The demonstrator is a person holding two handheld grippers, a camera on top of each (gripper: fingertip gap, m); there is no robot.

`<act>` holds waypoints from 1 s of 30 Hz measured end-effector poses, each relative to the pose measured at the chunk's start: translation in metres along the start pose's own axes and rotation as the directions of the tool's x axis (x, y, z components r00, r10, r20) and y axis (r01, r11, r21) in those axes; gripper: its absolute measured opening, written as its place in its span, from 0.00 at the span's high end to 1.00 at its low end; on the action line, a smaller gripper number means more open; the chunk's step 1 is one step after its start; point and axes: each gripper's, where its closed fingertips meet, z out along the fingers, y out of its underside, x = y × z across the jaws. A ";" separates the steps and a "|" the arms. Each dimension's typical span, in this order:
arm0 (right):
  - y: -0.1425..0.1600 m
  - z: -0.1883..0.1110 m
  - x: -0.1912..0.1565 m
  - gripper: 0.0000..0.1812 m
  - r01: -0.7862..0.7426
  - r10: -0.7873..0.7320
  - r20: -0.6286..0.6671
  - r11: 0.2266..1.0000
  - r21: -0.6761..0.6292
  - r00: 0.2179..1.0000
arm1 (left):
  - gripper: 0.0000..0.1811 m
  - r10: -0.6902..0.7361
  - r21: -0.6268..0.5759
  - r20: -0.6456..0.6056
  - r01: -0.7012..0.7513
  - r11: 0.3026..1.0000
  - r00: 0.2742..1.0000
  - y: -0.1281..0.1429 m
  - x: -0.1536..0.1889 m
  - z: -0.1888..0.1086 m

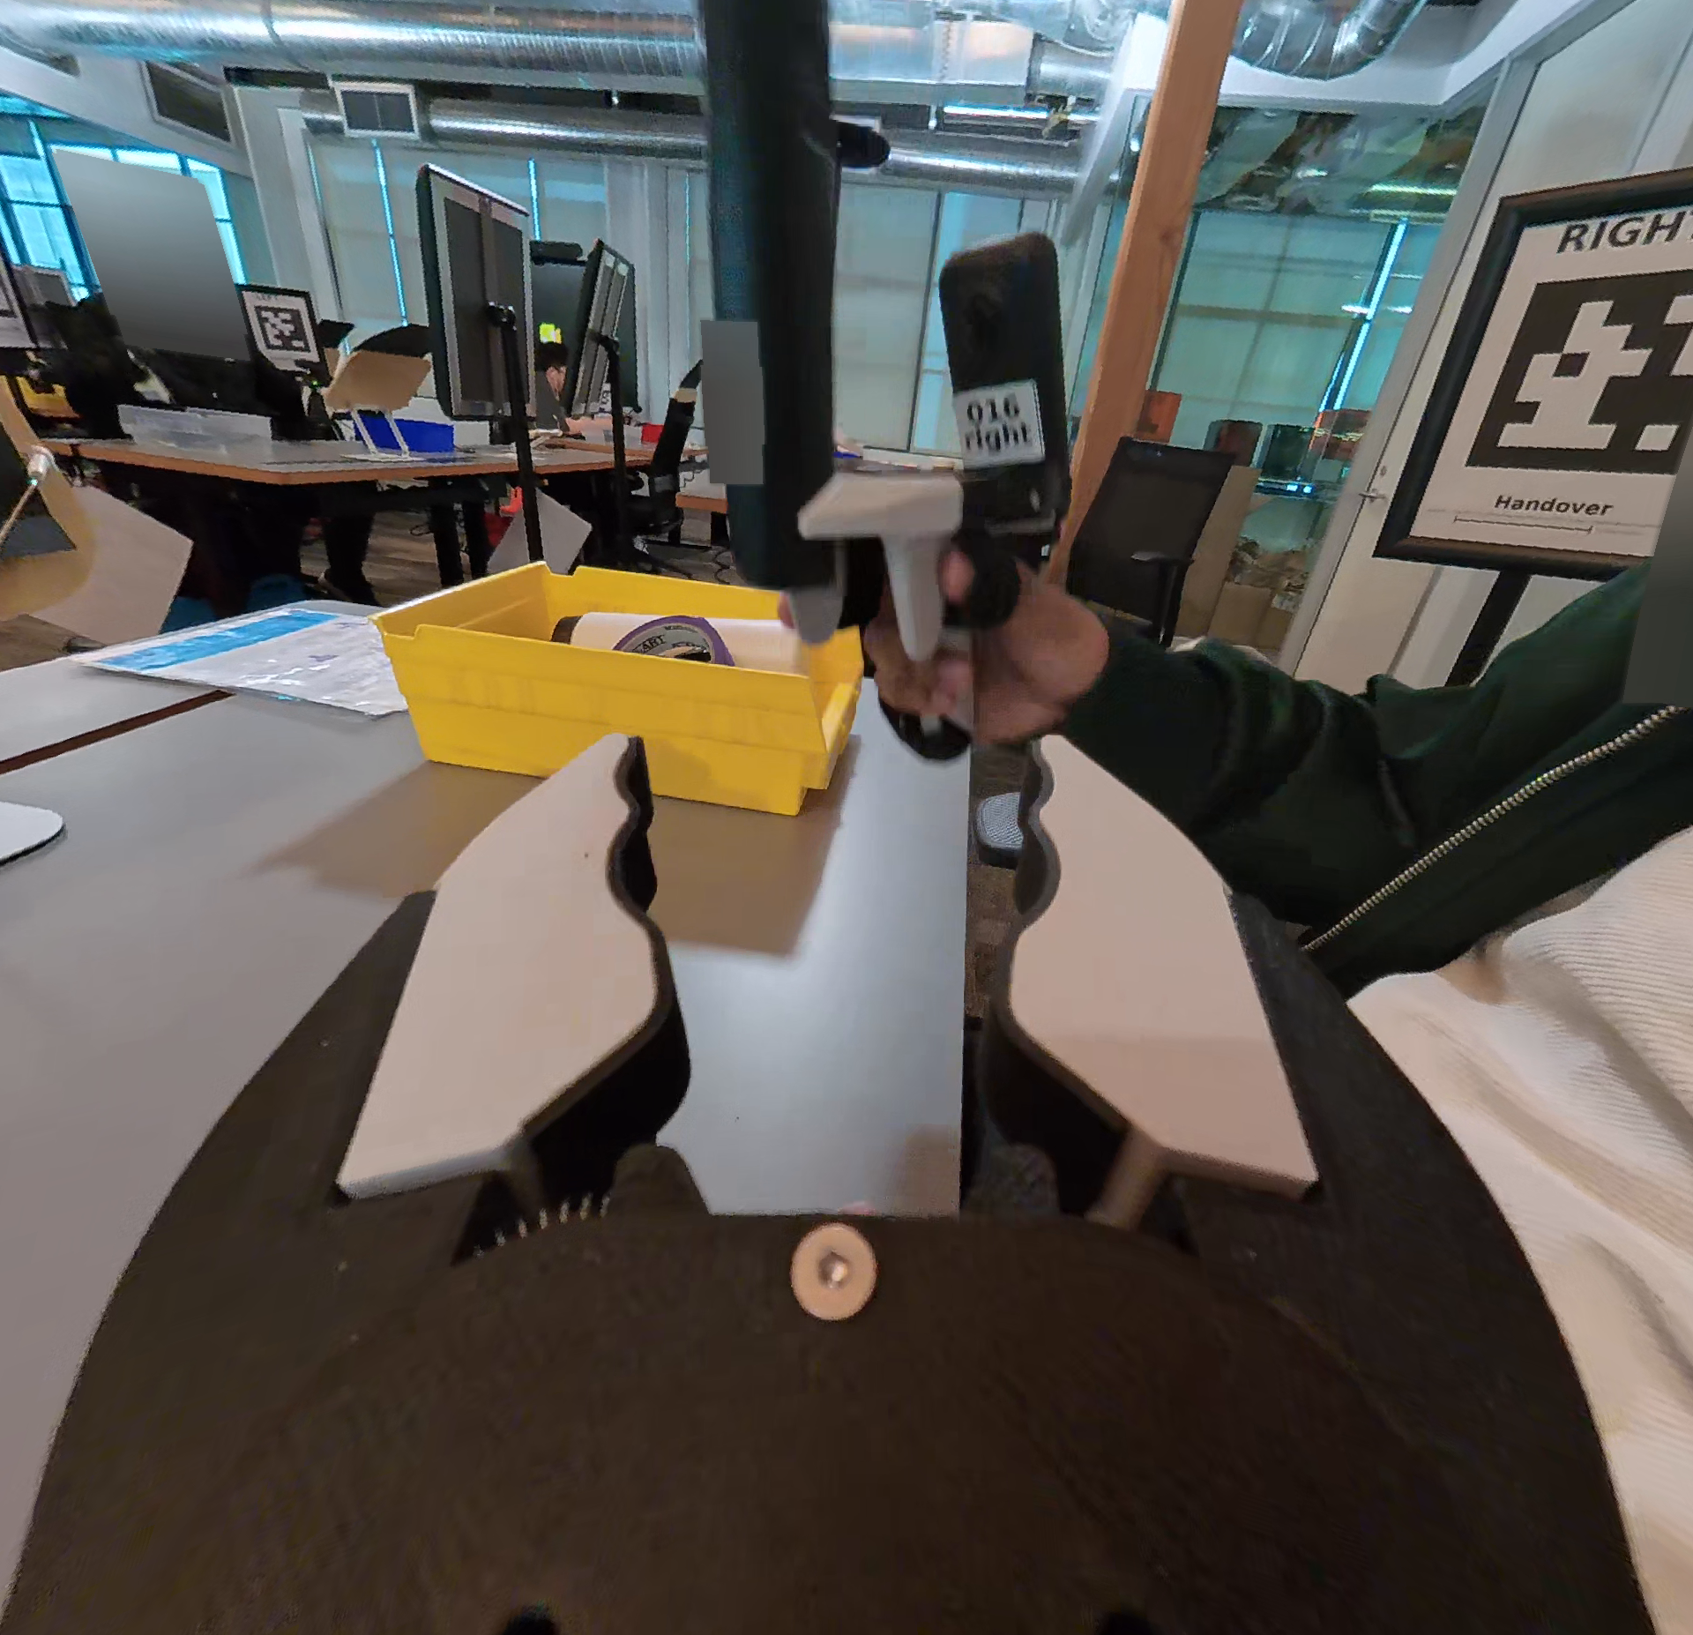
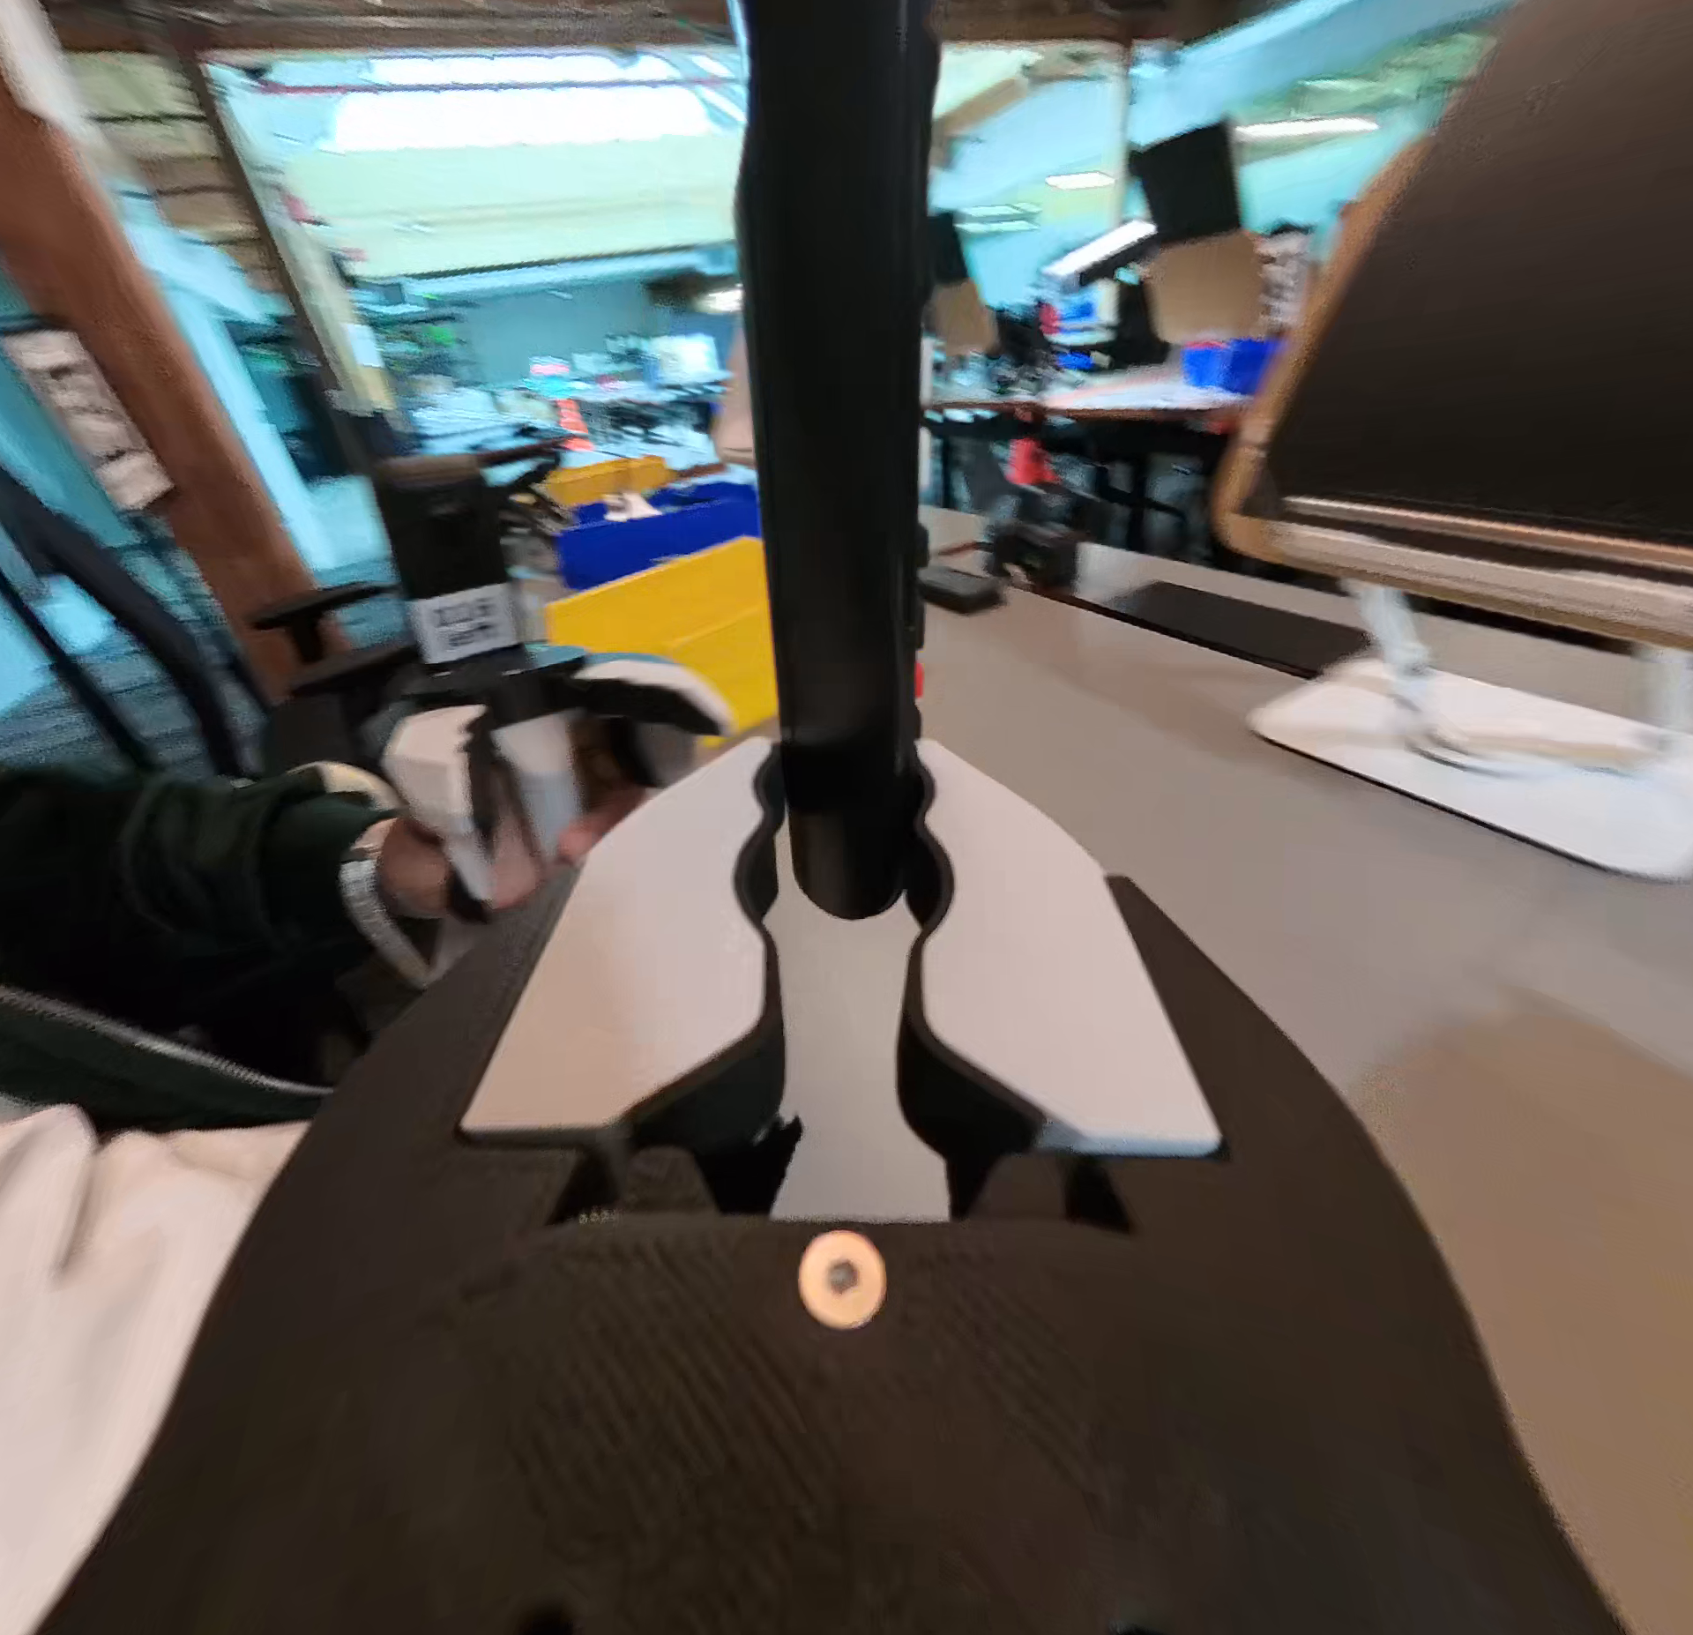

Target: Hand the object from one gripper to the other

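Black, long and tube-shaped, the object (image 2: pixel 838 491) stands upright, its lower end pinched between the white fingers (image 2: pixel 660 931) of the right gripper (image 2: pixel 845 844); its top runs out of frame in both views. Right gripper's jaws are drawn in tight on the tube's rounded bottom end, above the grey table (image 2: pixel 1237 995).

Left gripper (image 1: pixel 829 821): jaws spread wide, nothing between them, only table surface (image 1: pixel 229 858) and table edge visible through the gap. It sits well apart from the tube, pointing toward it from lower down.

From the left wrist view the right gripper (image 1: pixel 866 574) shows farther off, held by a hand (image 1: pixel 999 666) in a dark green sleeve, tube (image 1: pixel 774 262) rising vertically from it.

Yellow bin (image 1: pixel 623 684) on the table just behind and left of the right gripper; a roll of purple tape (image 1: pixel 678 643) and a pale cylinder lie inside (details partly hidden by the bin wall).

Right wrist view is motion-blurred. White monitor stand (image 2: pixel 1484 757) on the table at right. Left gripper (image 2: pixel 550 748) visible at left, jaws apart.
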 end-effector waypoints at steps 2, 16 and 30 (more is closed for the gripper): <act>-0.007 -0.031 0.044 0.87 -0.006 -0.001 -0.151 0.999 -0.045 0.989 | 0.57 -0.005 -0.016 0.002 0.005 1.000 1.000 0.004 -0.001 0.001; 0.099 -0.155 0.180 0.88 -0.545 0.293 -0.611 0.793 -0.275 0.735 | 0.58 -0.084 -0.088 -0.034 0.081 0.993 0.996 0.027 -0.001 0.009; 0.031 -0.134 0.164 0.73 -0.165 0.020 -0.577 0.966 -0.199 0.816 | 0.58 -0.112 -0.101 -0.032 0.108 0.989 0.993 0.033 -0.006 0.009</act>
